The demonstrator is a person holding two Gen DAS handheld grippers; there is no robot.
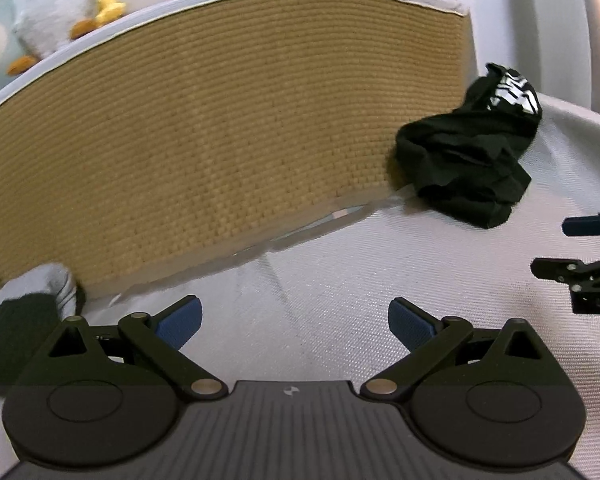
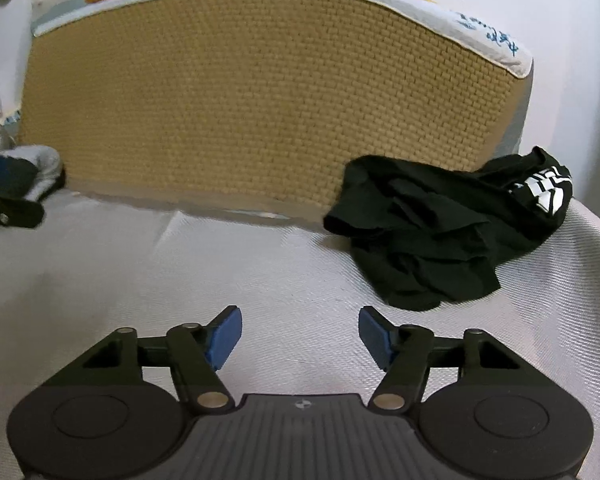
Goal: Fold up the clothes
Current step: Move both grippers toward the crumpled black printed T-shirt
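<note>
With my left gripper (image 1: 294, 326) and right gripper (image 2: 300, 338) both spread and empty, the black shirt (image 2: 440, 232) lies crumpled against the woven mattress (image 2: 260, 100), light and limp, so I judge a hem edge the best hold.

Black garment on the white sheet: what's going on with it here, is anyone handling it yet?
Not yet. The black garment lies crumpled on the white sheet, against the woven tan mattress side, its white print showing. A person holds two grippers over the sheet. The right gripper and the left gripper are both open and empty, with bare sheet between the fingers. Folding hasn't started.
</note>
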